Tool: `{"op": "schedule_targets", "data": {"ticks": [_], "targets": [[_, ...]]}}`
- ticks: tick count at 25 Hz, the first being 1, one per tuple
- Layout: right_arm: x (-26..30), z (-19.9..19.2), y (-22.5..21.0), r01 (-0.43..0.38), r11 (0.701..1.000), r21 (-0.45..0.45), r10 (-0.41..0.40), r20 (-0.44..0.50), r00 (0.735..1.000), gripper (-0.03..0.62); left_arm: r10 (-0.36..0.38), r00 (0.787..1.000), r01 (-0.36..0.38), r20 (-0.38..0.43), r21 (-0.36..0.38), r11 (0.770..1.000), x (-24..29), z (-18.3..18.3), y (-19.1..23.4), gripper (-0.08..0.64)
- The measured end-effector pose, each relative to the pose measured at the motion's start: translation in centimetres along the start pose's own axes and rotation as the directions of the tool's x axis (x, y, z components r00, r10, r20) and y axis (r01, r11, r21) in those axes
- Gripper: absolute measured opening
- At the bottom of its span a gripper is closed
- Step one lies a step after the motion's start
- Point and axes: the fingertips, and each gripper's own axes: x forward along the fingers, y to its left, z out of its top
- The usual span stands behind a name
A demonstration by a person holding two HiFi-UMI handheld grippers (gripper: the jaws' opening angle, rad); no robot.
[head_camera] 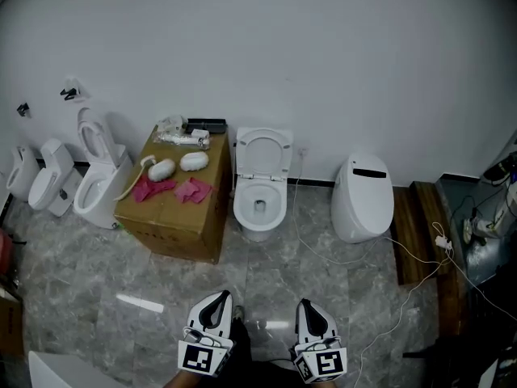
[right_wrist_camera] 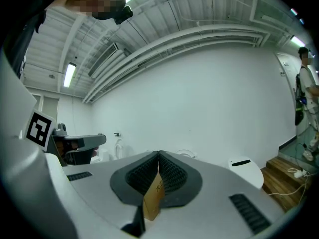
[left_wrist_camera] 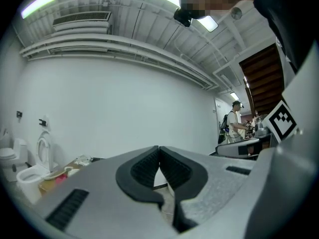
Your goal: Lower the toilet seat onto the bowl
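Jaws of the left gripper (head_camera: 216, 296) and right gripper (head_camera: 312, 304) are pressed together and hold nothing; both sit low, well short of the toilet. The toilet seat (head_camera: 263, 153) stands upright against the wall above its bowl (head_camera: 259, 204). Risks — shut jaws cannot hook the seat's rim, and a seat released early would likely slam. A cardboard box (head_camera: 174, 212) crowds the bowl's left, and a white cable (head_camera: 317, 253) trails over the floor on its right — the straight approach looks free.
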Motion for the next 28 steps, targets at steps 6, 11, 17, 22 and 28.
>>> {"op": "schedule_targets", "data": {"ticks": [6,11,17,22,28], "targets": [[11.5,2.6,-1.3,0.044,0.999,-0.009,-0.044,0.019,0.999,0.028,-0.1,0.994,0.1,0.045,-0.009,0.995,10.1,3.5,6.7,0.009],[19.1,4.0,-2.5,0.057,0.998,-0.009,-0.057,0.027,0.998,0.028,-0.127,0.991,0.127,-0.052,0.007,0.992,16.2,2.5,10.7,0.009],[26.4,4.1,-4.8,0.044,0.999,-0.001,-0.044,-0.004,0.999,0.028,-0.11,0.992,0.108,-0.06,-0.042,0.993,22.5,2.2,14.3,0.009],[33.4,4.0,-8.4,0.004,1.0,-0.009,-0.004,-0.013,1.0,0.028,-0.073,0.995,0.071,-0.064,-0.043,0.997,29.3,1.6,16.8,0.009],[42.2,4.9,-13.9,-0.08,0.997,-0.008,0.079,-0.028,0.996,0.028,0.001,0.997,-0.003,-0.077,-0.03,1.0,38.9,2.4,19.0,0.009]]}}
